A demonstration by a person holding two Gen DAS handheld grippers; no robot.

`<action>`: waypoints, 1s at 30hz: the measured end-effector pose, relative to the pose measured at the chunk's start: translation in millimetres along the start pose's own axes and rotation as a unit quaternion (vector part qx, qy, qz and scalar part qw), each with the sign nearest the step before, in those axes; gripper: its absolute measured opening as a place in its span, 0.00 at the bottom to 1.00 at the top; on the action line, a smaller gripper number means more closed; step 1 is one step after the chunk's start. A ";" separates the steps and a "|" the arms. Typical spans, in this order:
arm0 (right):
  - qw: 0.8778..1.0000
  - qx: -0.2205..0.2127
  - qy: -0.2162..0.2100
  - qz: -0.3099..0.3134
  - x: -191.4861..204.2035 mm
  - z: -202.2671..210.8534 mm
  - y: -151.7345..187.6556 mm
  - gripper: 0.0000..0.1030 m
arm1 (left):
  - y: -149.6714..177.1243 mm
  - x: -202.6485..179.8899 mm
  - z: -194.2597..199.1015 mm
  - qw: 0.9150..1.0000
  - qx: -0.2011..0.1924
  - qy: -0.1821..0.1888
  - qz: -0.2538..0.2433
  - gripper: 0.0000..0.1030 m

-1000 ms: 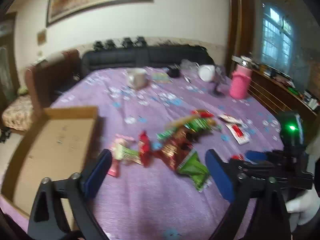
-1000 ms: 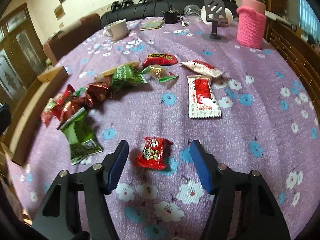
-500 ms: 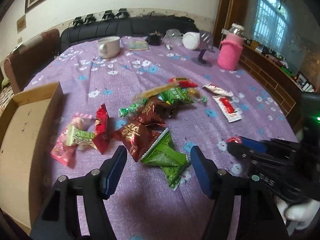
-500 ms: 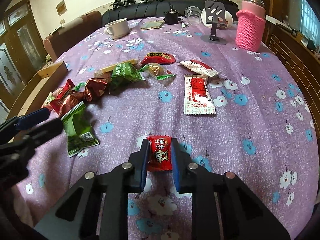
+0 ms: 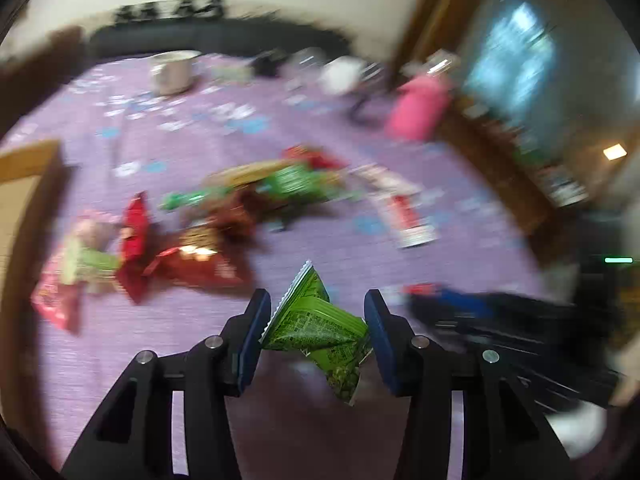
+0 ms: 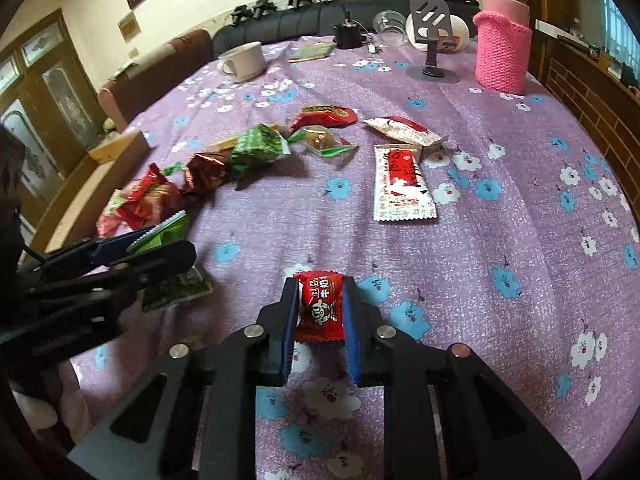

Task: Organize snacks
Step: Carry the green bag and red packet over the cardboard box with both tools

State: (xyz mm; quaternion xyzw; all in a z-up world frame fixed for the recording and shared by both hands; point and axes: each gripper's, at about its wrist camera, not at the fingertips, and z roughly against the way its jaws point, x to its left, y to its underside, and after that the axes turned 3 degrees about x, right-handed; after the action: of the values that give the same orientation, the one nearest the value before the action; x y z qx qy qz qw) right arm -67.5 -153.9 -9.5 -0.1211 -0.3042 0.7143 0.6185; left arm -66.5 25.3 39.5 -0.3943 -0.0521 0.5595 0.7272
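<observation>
Two grippers, each with a snack packet between its pads, over the purple flowered bench.

From the left wrist, blurred, we see the left gripper closing on a crumpled green packet, both pads touching its sides; a heap of red and green snacks lies beyond, and a cardboard box sits at the bench's left edge. From the right wrist we see the right gripper pressed tight on a small red candy packet, low over the bench. A white-and-red sachet lies farther off, a pink knitted bottle at the far side.
</observation>
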 end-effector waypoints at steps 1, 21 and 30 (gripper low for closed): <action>1.000 -0.002 0.001 0.001 -0.1 1.4 0.3 0.22 | 2.9 0.4 11.0 0.999 -0.009 0.051 -0.005 0.47; 0.995 -0.035 -0.089 -0.004 14.7 32.3 -4.4 0.22 | 4.0 40.4 122.8 0.994 -0.111 -0.018 0.009 0.47; 0.978 -0.006 -0.198 0.063 120.0 25.5 -32.6 0.22 | 22.4 133.2 163.0 0.977 -0.111 -0.157 0.094 0.47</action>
State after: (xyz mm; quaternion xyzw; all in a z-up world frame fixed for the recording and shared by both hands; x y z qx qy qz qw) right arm -79.8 -44.7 54.0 -0.0006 -0.4166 0.7599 0.4989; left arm -119.0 224.5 88.2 -0.3833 -0.1902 0.6709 0.6057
